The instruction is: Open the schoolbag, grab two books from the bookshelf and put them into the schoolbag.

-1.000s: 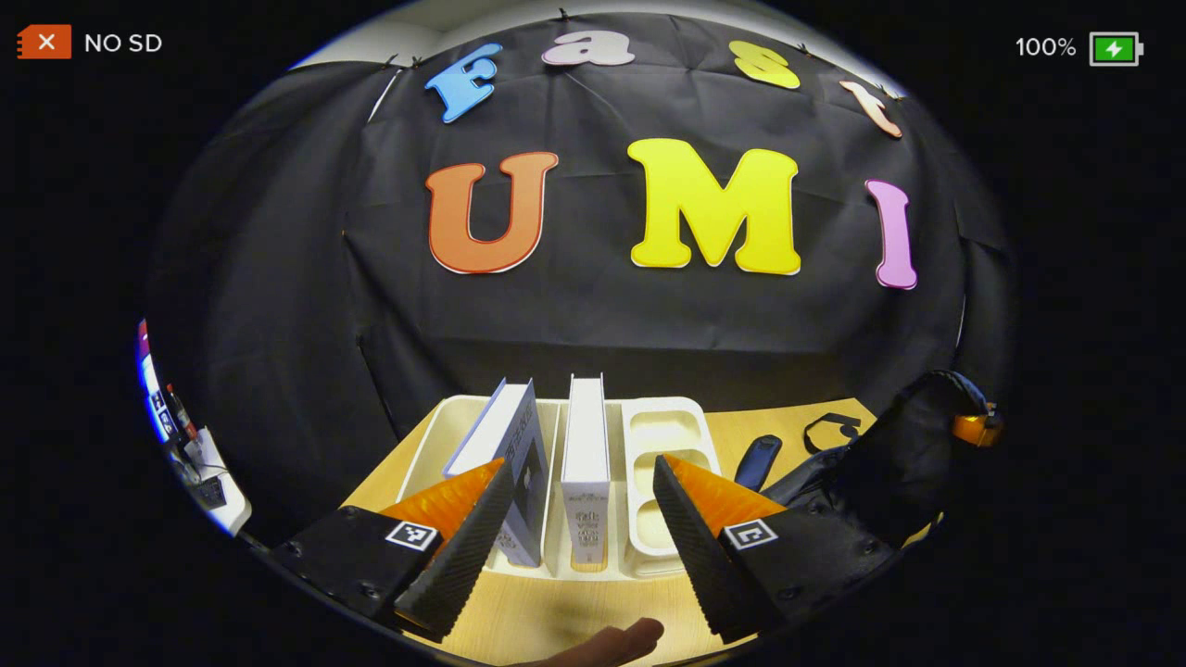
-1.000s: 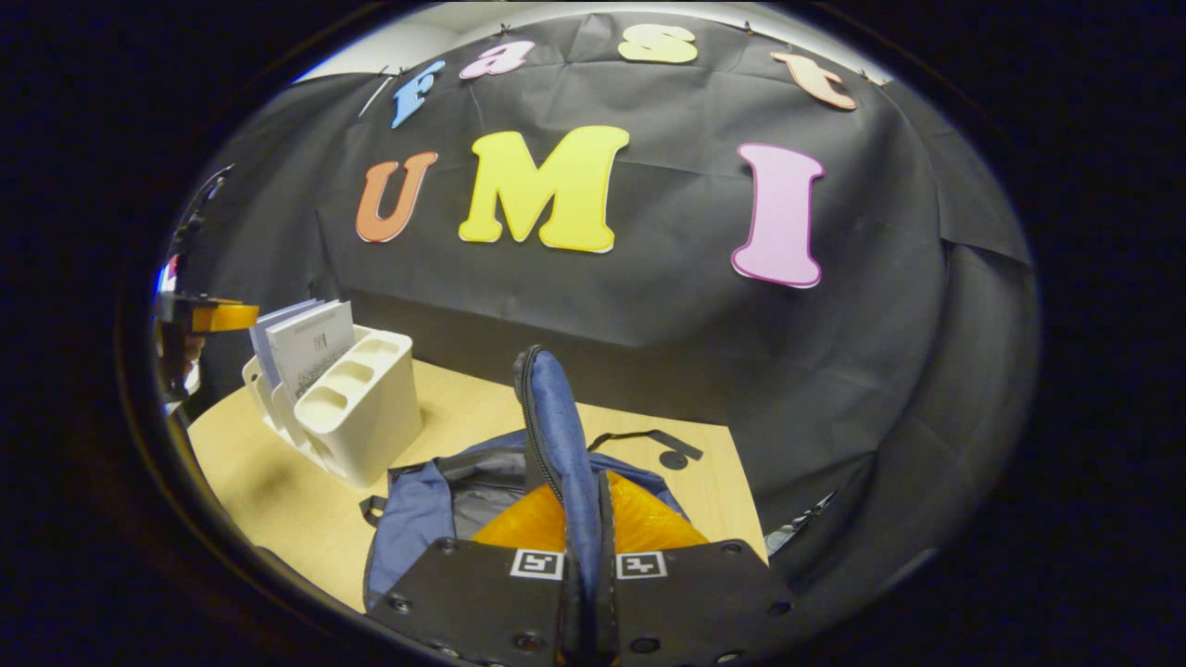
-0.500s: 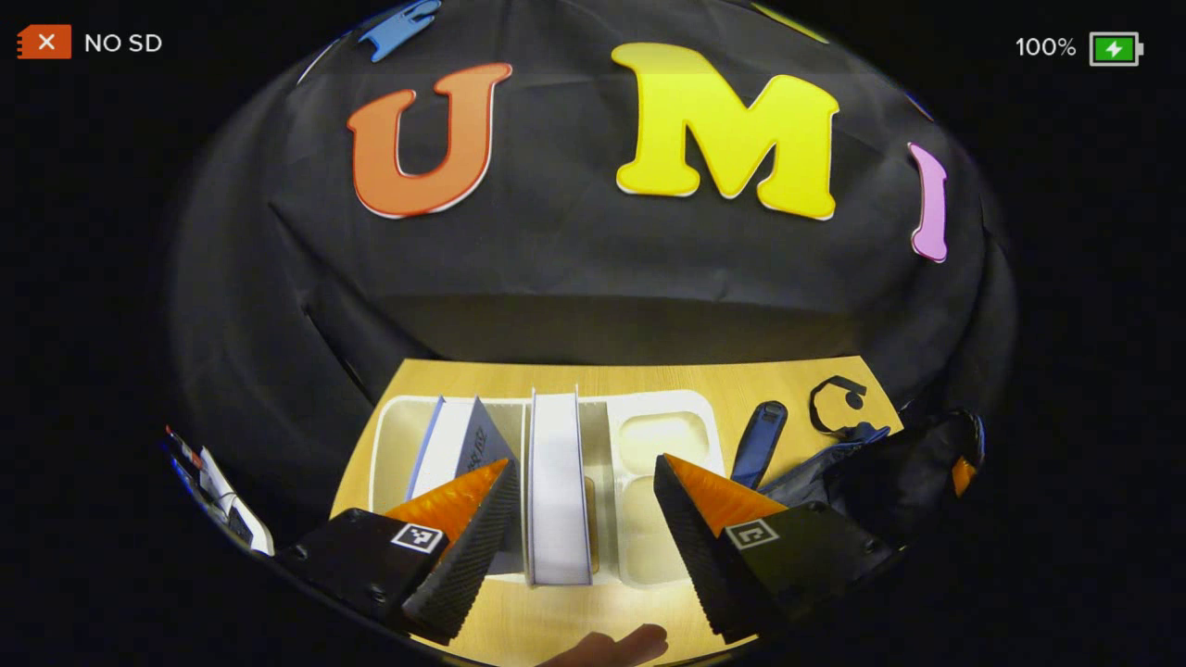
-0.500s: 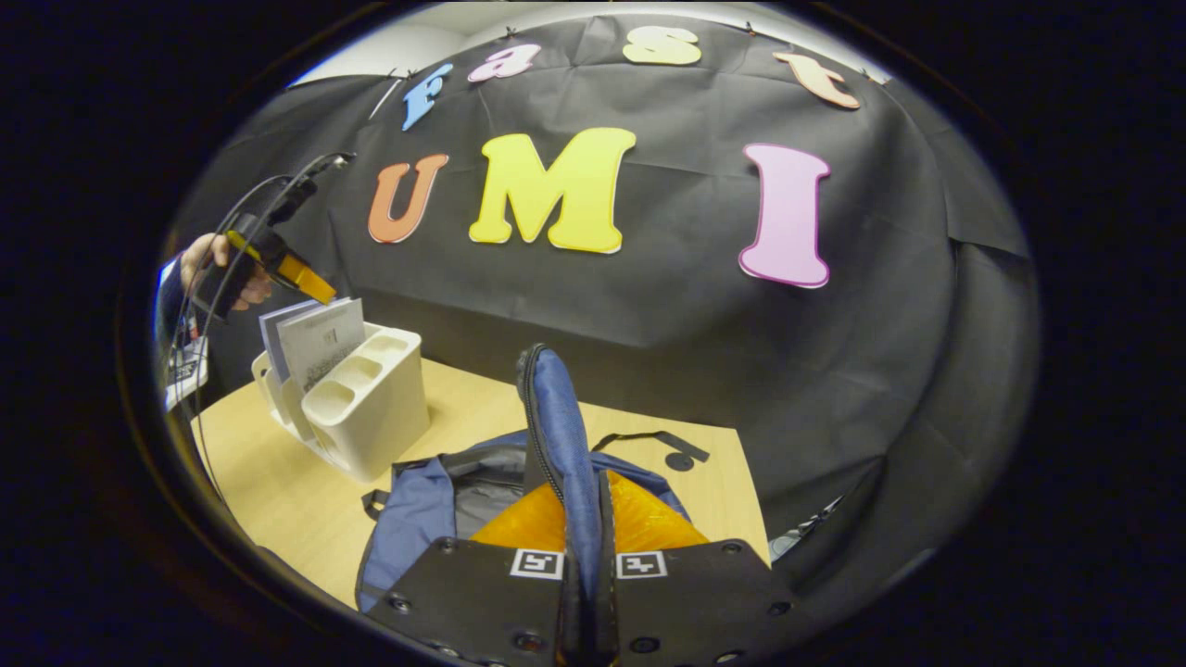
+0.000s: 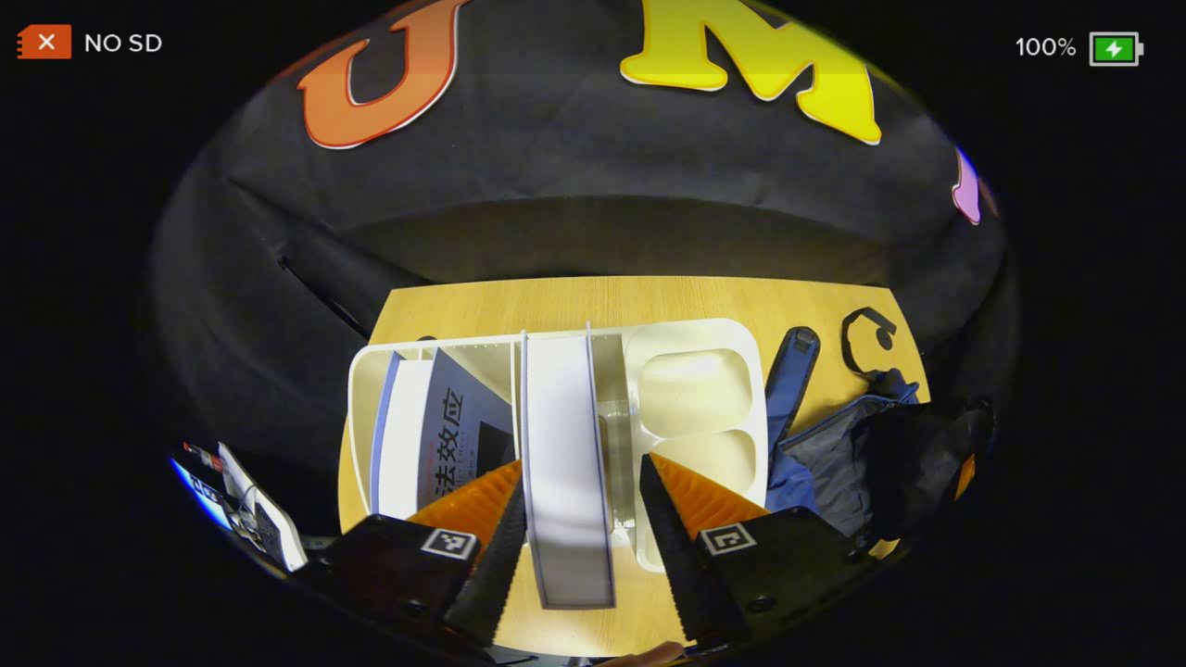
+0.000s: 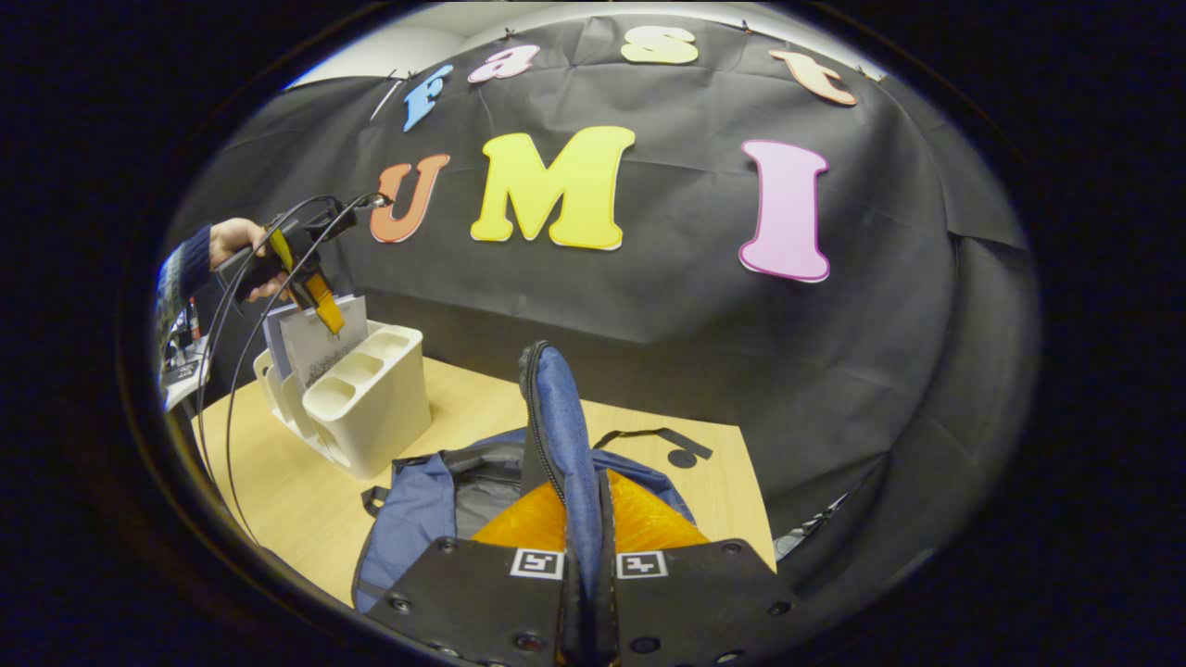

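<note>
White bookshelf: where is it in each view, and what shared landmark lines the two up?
Left gripper view: the white bookshelf sits mid-frame, seen from above, just beyond the left gripper, whose open fingers straddle the upright white book.
Right gripper view: it stands at the left, on the table behind the schoolbag.
Shared landmark: the black strap loop lying on the table.
</note>
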